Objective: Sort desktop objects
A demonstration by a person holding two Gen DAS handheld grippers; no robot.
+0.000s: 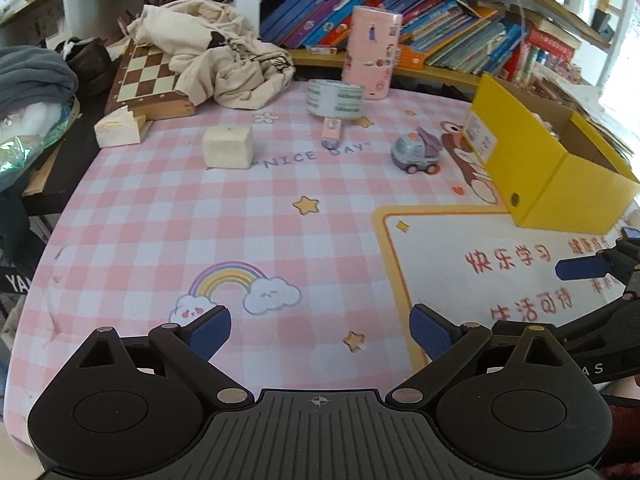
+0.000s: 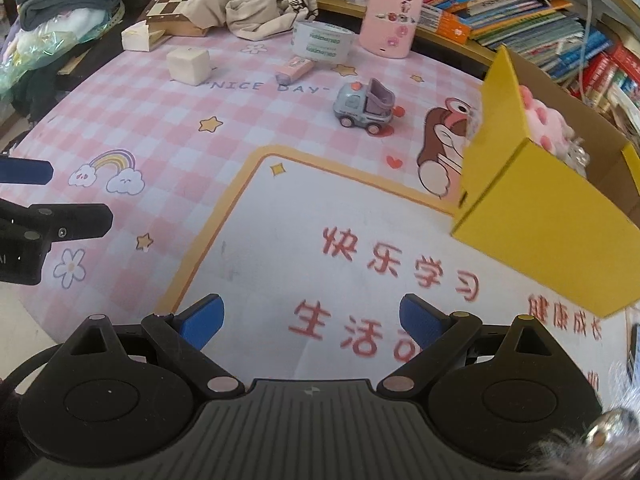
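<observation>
Pink desk mat (image 1: 160, 208), toy truck (image 1: 416, 154), yellow box (image 1: 560, 184)

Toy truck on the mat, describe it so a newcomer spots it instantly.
Start at the yellow box on the pink checked mat. Left of it, past the printed bear, stands the toy truck, just after "NICE DAY". It alone has wheels: grey cab, purple tipper.

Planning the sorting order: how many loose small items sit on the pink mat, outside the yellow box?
4: a cream cube at left, a tape roll by the pink canister, a pink eraser just before the roll, a toy truck near the yellow box. Others may hide behind the box.
</observation>
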